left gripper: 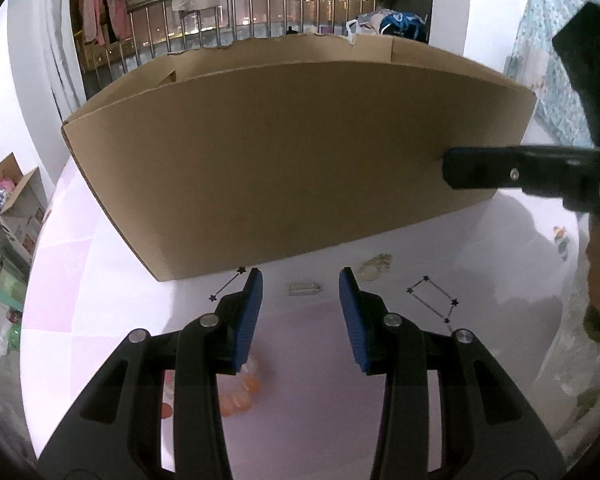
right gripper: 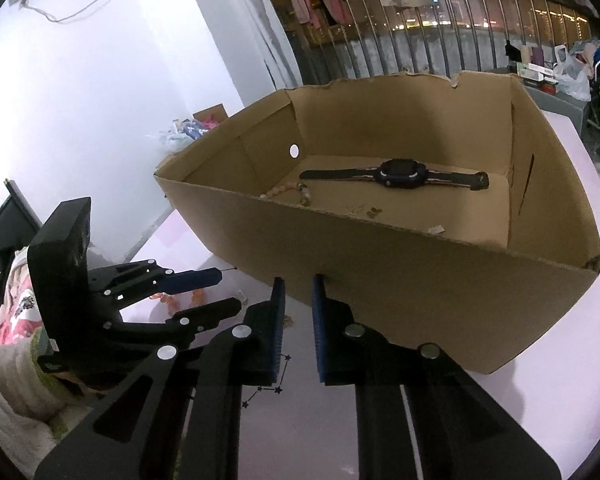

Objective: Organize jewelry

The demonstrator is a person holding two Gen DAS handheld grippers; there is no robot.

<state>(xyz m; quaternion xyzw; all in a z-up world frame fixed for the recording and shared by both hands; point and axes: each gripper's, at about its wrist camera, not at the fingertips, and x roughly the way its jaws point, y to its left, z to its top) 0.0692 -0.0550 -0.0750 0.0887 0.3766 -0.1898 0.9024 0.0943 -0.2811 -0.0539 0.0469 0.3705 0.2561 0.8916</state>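
On the far left, an orange bead bracelet [left gripper: 240, 394] lies on the pink table [left gripper: 320, 380], partly under my left gripper [left gripper: 301, 276]. Its tongs are spread about halfway with nothing in them, tilted down at a small silver clip [left gripper: 304, 289] that lies just ahead, centred in the gap. I judge the clip is the piece to take: I should lower until both pads straddle it, keep them square to its long sides, and close slowly so it does not skid. Further right, a pale gold piece [left gripper: 374, 266] sits near the cardboard box [left gripper: 300, 160]. My right gripper [right gripper: 298, 280] has its tongs nearly together, pinching nothing I can see. A watch [right gripper: 400, 174] already lies in the box.
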